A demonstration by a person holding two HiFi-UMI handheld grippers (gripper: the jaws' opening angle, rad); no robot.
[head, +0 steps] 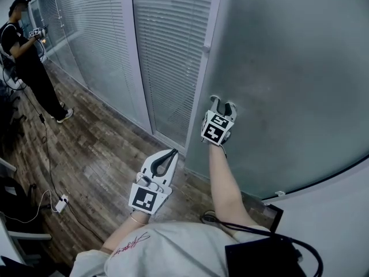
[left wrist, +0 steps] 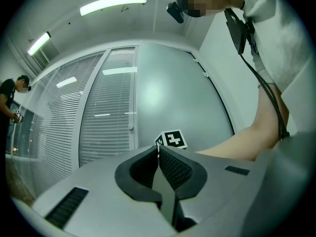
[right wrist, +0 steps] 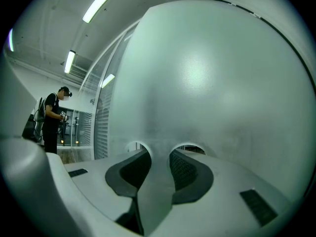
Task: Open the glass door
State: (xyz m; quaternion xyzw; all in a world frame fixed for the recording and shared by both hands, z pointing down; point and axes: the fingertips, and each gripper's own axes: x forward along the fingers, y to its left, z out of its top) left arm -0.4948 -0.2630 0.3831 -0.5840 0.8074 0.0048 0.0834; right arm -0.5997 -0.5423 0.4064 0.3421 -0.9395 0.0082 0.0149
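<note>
The frosted glass door [head: 288, 62] fills the right of the head view. The right gripper [head: 222, 103], jaws apart and empty, sets its tips at the pane, seemingly touching. The left gripper [head: 172, 153], jaws together on nothing, hangs clear of it. The door is probably heavy, stiff and slick, with no handle showing, so push it flat rather than pinch.

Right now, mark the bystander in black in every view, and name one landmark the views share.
Head view: the bystander stands at top left.
Left gripper view: at the far left edge.
Right gripper view: left of centre.
Shared landmark: the frosted glass door, to the bystander's right in all three.
</note>
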